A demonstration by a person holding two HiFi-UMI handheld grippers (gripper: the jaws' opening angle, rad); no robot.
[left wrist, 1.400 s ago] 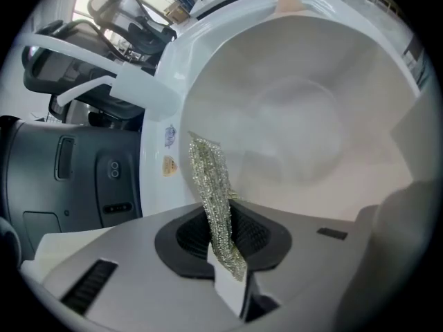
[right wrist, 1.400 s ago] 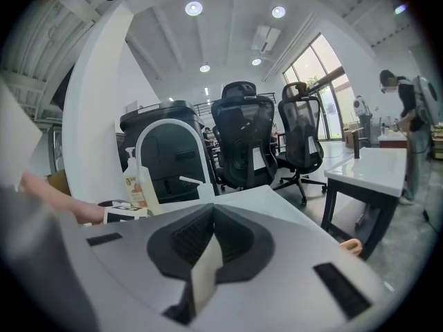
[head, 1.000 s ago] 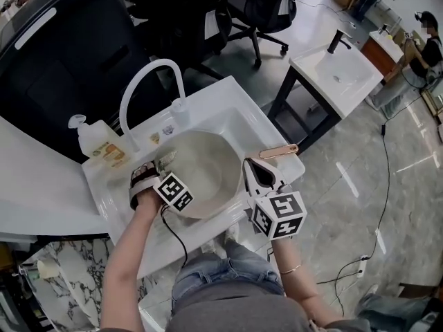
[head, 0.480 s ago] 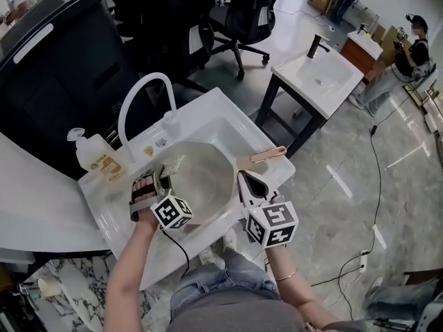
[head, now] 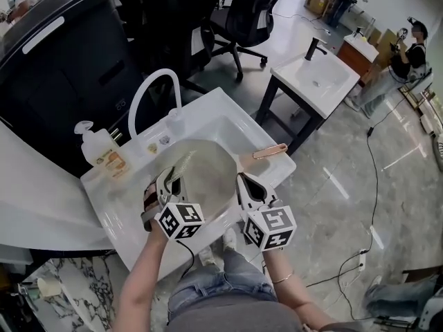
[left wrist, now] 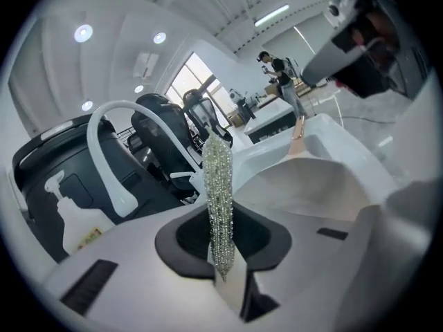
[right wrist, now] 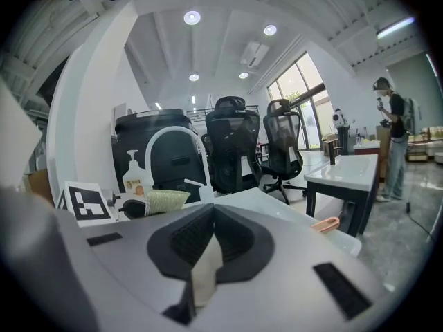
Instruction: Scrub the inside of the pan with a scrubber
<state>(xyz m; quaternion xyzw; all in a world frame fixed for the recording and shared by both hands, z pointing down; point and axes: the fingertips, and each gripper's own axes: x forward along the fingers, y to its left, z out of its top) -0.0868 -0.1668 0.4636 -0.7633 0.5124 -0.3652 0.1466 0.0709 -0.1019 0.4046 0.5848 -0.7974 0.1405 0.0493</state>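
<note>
The left gripper (left wrist: 221, 246) is clenched on the scrubber (left wrist: 217, 185), a silvery mesh pad seen edge-on between its jaws and standing up past their tips. From the head view the scrubber sits at the left inner wall of the pan (head: 208, 175); whether it presses on the metal cannot be told. The right gripper (right wrist: 206, 254) is clamped on the pan's near right rim, which shows as a thin beige sliver pinched between its dark pads. The pan is pale inside and lies in the white sink (head: 232, 124), filling most of the basin, with its copper-coloured handle (head: 270, 151) reaching over the sink's right edge. Behind the pan a white arched faucet (head: 154, 92) rises from the sink's back ledge, and a soap bottle (head: 102, 151) stands on the ledge to its left. Farther off are black office chairs (head: 246, 12), a second sink (head: 320, 81) on dark legs, and a person (head: 408, 50) standing beyond it.
</note>
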